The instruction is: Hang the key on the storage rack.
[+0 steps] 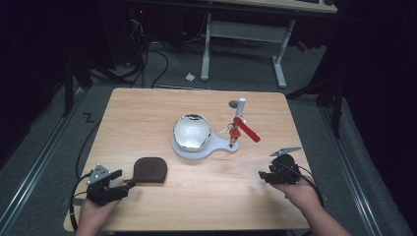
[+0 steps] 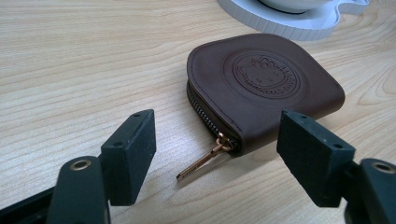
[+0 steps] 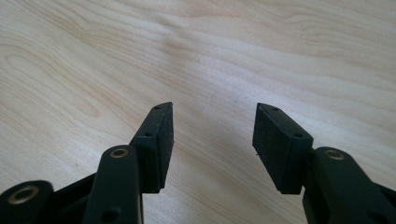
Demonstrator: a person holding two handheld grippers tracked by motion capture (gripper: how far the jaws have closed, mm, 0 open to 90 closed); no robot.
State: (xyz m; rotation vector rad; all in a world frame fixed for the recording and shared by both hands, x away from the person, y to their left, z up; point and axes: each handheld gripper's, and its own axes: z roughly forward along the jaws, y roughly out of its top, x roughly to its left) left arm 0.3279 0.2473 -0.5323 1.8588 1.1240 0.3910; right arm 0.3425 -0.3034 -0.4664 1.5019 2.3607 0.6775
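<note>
The wooden table (image 1: 206,196) carried a white stand (image 1: 196,147) with a shiny bowl (image 1: 192,132) at the centre of the high view. The brown leather pouch (image 1: 151,169) lay at lower left, just ahead of the left gripper (image 1: 129,184), whose jaws stood open around nothing. The pouch looked light, soft and slightly slick; its brass zip pull (image 2: 201,161) seemed the best hold. The right gripper (image 1: 261,175), lower right, hung open, empty.

bare wood (image 1: 211,196) between claws, pouch (image 1: 151,170) left
</note>
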